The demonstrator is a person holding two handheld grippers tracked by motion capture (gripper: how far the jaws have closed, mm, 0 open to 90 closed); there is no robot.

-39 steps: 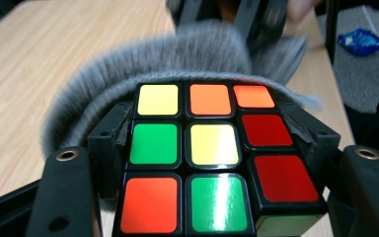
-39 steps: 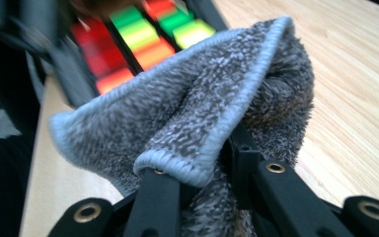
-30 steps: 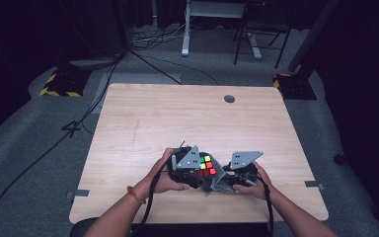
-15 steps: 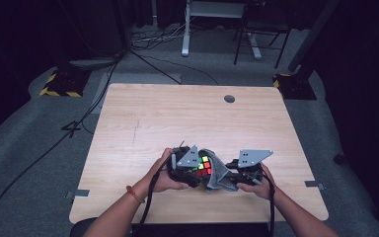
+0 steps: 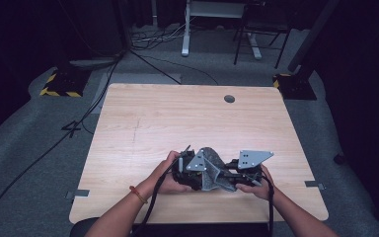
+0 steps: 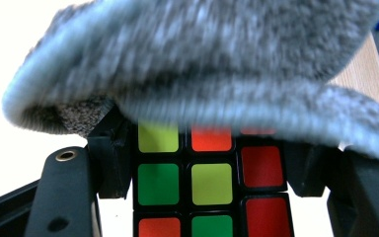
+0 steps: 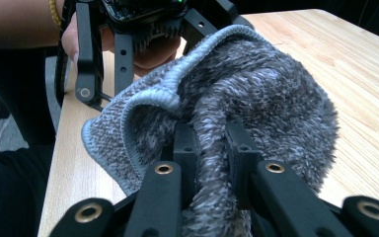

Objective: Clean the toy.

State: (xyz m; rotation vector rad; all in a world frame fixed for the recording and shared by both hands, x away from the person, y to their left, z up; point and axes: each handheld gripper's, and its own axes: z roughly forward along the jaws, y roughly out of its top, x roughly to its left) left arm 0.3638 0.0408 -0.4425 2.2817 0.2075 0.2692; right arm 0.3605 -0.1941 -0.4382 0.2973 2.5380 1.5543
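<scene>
Left gripper (image 5: 193, 170) clamps a Rubik's cube (image 6: 207, 182) between its jaws, held just above the near-centre of the wooden surface (image 5: 177, 118). Right gripper (image 7: 211, 148) is pinched shut on a fold of grey fuzzy cloth (image 7: 256, 94), and that cloth (image 5: 211, 168) is draped over the top of the cube, apparently wiping or covering it. In the left gripper view the cloth (image 6: 202, 64) hangs across the upper row of stickers, blurred. Risks, as I judge them: the cube is gripped by its side faces only, so a hard drag from the cloth could twist a layer or rotate the cube out of the jaws; the loose pile could snag on a cube corner or on the left gripper's jaw hardware; the pinch on the cloth takes just a thin fold, so it may slip free under tension. Hidden: in the high view the cube is covered by the cloth; its top and far faces are unreadable; the bottom row is cut off in the left gripper view; contact with the surface can't be told.
</scene>
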